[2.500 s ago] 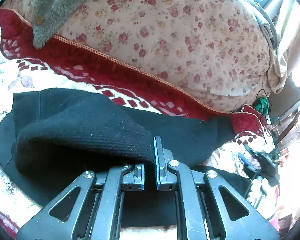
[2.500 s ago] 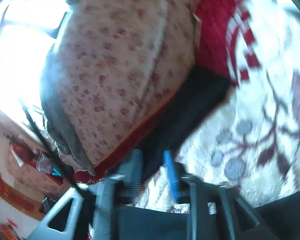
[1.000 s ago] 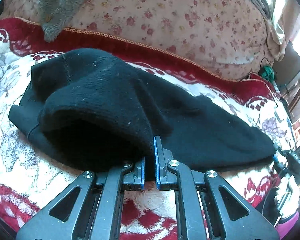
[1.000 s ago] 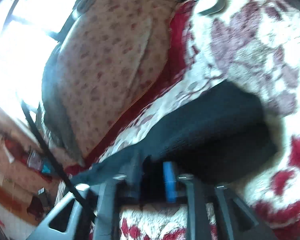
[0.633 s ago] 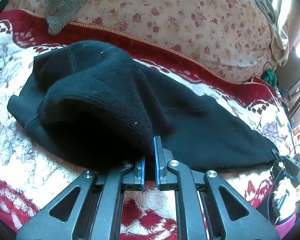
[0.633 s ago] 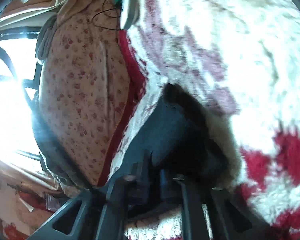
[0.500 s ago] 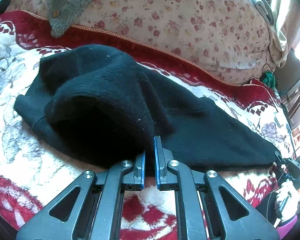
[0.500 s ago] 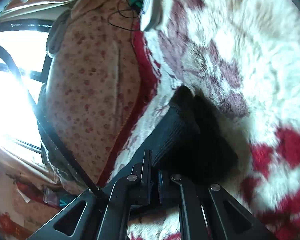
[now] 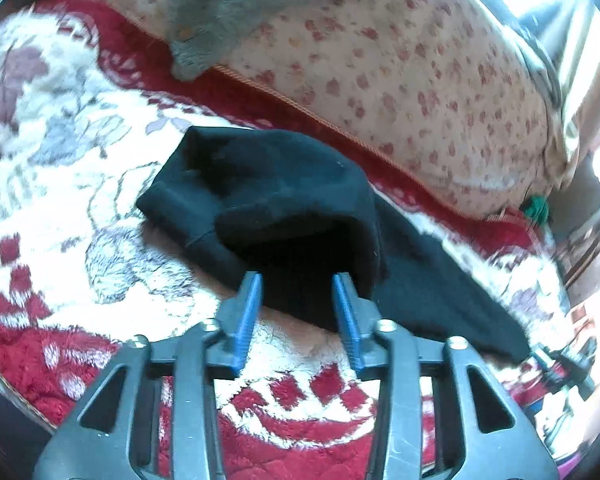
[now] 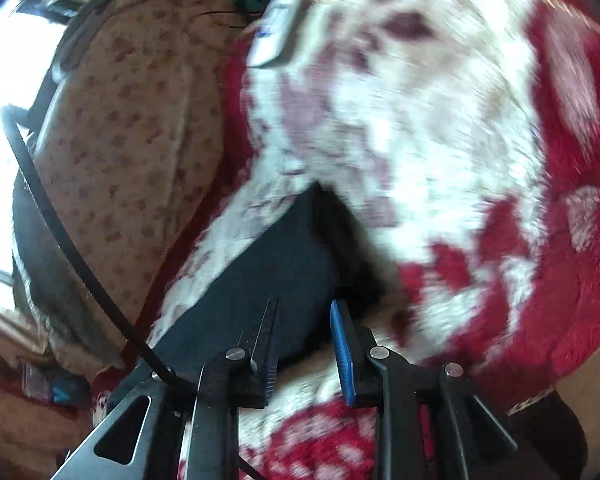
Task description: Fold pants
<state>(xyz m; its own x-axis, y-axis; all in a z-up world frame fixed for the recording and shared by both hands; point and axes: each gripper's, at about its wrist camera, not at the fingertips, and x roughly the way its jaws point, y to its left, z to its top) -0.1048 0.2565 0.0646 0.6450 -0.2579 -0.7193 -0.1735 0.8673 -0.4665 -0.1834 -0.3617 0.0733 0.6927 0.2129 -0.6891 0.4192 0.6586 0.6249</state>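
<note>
While opening, both grippers off black pants.
Left gripper and right gripper spread, pinching nothing, over red-and-white blanket.

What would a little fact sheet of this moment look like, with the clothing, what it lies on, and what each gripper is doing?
garment: black pants, knit, folded over on themselves
surface: red and white plush blanket, flower pattern
behind: floral cushion with a grey garment draped over it
left gripper: jaws opening, pads apart, pants edge just ahead of them, not pinched
right gripper: jaws opening, the other end of the pants just ahead, not pinched
other: white device on the blanket's far edge
</note>
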